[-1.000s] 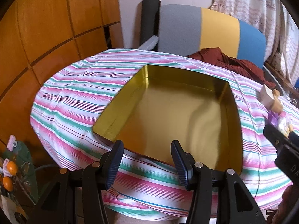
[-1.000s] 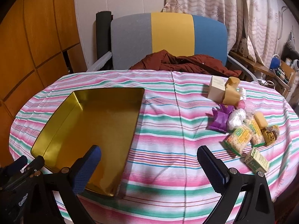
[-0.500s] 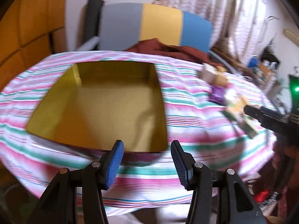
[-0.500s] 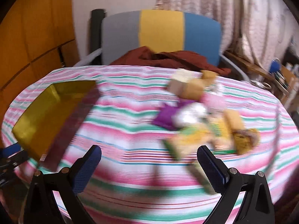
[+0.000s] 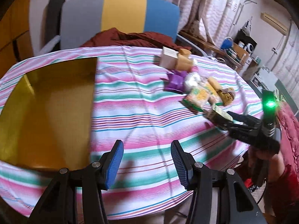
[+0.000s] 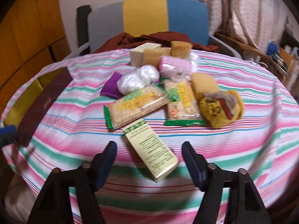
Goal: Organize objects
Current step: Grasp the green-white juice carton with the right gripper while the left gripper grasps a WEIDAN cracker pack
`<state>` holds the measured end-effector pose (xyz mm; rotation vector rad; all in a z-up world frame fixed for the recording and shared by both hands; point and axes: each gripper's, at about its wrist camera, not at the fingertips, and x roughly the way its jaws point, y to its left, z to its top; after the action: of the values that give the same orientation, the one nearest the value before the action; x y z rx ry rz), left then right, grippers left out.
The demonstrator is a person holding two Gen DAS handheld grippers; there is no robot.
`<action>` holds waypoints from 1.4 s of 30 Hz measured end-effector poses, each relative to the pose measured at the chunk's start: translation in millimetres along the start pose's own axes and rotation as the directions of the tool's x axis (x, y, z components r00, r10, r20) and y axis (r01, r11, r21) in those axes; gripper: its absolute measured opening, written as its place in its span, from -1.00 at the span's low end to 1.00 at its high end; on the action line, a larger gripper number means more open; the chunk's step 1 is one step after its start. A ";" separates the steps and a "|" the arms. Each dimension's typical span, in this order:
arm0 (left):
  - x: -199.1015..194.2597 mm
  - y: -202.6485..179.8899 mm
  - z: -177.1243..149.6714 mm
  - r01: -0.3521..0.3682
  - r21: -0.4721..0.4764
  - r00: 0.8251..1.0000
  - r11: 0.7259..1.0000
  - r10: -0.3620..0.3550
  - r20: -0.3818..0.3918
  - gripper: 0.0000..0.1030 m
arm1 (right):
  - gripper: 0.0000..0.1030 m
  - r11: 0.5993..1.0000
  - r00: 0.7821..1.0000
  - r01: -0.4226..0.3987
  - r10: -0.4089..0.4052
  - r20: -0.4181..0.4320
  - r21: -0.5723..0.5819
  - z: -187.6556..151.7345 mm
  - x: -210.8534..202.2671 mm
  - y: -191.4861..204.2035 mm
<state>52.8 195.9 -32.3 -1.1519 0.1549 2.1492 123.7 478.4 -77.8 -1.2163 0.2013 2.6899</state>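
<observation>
Desk (image 6: 243,130) under striped cloth, tricolour chair (image 6: 149,16) behind. Gold tin (image 5: 46,112) at left, snack pile (image 6: 149,100) centre. Right gripper (image 6: 149,160), just narrowing, straddles cream box (image 6: 149,147) ungripped; left gripper (image 5: 147,164) half-wide, empty.

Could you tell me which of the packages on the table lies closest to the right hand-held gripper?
The pale green carton with green print: it lies slanted between the open fingers of the right hand-held gripper, nearer than the two snack packs behind it.

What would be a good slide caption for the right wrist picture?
Right gripper, jaws closing, straddles a pale green-printed box lying before a heap of snack packets on a striped tablecloth.
</observation>
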 end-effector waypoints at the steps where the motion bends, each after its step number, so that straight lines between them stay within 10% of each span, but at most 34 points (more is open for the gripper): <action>1: 3.8 -4.3 2.6 0.009 0.014 1.000 1.000 -0.009 -0.004 0.03 | 0.22 1.000 1.000 0.001 -0.001 -0.006 -0.002 -0.6 4.6 0.6; 10: 40.5 -37.3 25.6 0.063 0.103 0.997 0.993 -0.059 -0.041 0.04 | -0.39 0.996 0.998 -0.060 0.059 0.018 0.073 -7.8 14.0 -6.1; 20: 95.5 -73.6 50.6 0.245 0.169 0.966 0.955 -0.226 -0.123 0.04 | -0.40 0.971 0.999 -0.007 -0.005 0.049 0.240 -16.6 4.0 -35.4; 42: 157.4 -108.5 76.8 0.218 0.347 0.976 0.912 -0.192 -0.107 0.17 | -0.39 0.958 0.998 -0.006 -0.014 0.067 0.285 -22.1 2.3 -43.7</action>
<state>8.0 389.8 -85.6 -0.9828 0.4203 1.8031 147.9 516.9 -96.1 -1.0344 0.5550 2.5795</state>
